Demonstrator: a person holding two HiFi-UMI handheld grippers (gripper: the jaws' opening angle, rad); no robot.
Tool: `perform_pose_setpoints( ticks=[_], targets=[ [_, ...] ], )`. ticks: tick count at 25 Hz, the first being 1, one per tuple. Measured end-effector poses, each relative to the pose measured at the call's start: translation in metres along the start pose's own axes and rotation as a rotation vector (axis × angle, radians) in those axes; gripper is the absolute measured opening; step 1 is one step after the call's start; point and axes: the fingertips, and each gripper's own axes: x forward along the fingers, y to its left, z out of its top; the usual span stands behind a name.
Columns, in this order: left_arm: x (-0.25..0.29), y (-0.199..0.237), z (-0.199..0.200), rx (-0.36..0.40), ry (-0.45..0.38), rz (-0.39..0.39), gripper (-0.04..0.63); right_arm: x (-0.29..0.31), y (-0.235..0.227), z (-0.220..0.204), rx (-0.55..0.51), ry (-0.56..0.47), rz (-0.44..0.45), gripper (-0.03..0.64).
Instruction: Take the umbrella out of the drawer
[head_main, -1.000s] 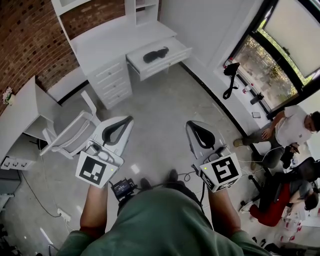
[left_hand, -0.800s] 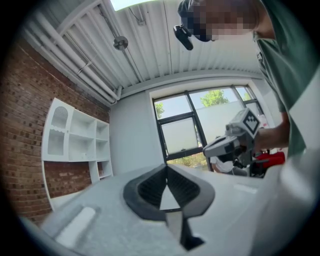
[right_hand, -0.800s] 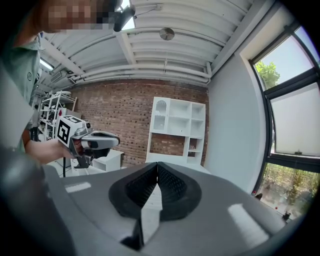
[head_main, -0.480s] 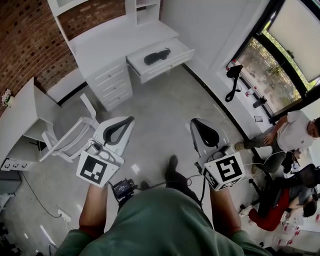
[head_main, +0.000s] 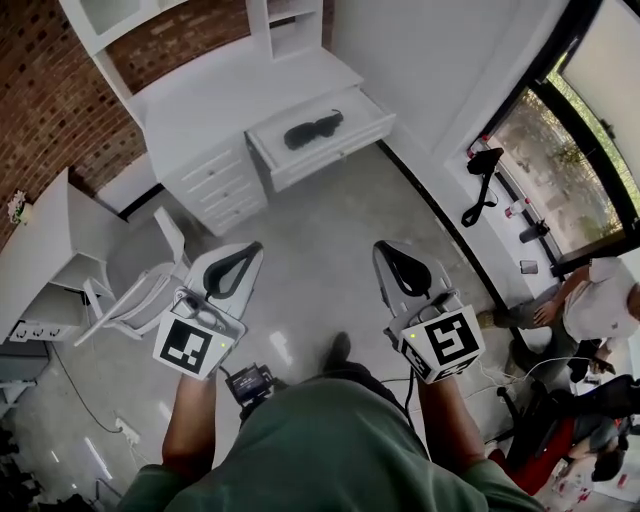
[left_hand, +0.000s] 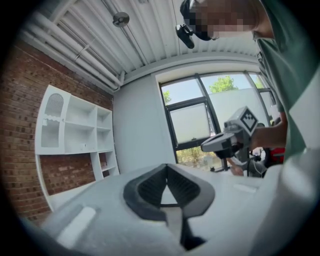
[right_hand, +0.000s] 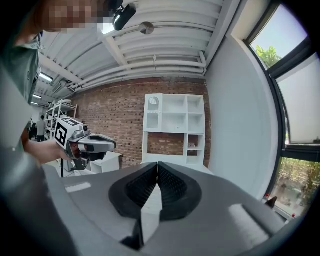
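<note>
Not yet at the drawer

The black umbrella (head_main: 312, 129) lay in the open drawer (head_main: 372, 128) of the white table (head_main: 230, 90), far from both hands. The left gripper (head_main: 254, 251) and right gripper (head_main: 383, 249) were held out side by side, about level, jaws pressed together, empty. Next, I think, one must get close, spread its jaws and pinch the umbrella.

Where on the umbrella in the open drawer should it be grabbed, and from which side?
Probably the middle of the umbrella, from above, jaws across its narrow width: it lies flat lengthwise in the open drawer, whose walls block a sideways approach.
</note>
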Motion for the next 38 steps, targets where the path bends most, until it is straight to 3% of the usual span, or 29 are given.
perform_pose_setpoints(
  ticks=[8,16,26,38],
  targets=[
    [0.086,0.018,-0.003,-0.003,0.045,0.061,0.003,0.032,-0.091,0.001,0.004,-0.021,0.061,0.006],
    [0.139,0.053,-0.011,-0.006,0.061,0.052,0.003,0.070,-0.136,-0.005,0.031,-0.010,0.062,0.006],
    [0.210,0.149,-0.018,-0.008,0.001,-0.023,0.003,0.159,-0.183,0.012,0.025,0.014,-0.023,0.006],
    [0.258,0.265,-0.034,-0.024,-0.035,-0.085,0.003,0.284,-0.204,0.038,0.021,0.052,-0.072,0.006]
  ],
)
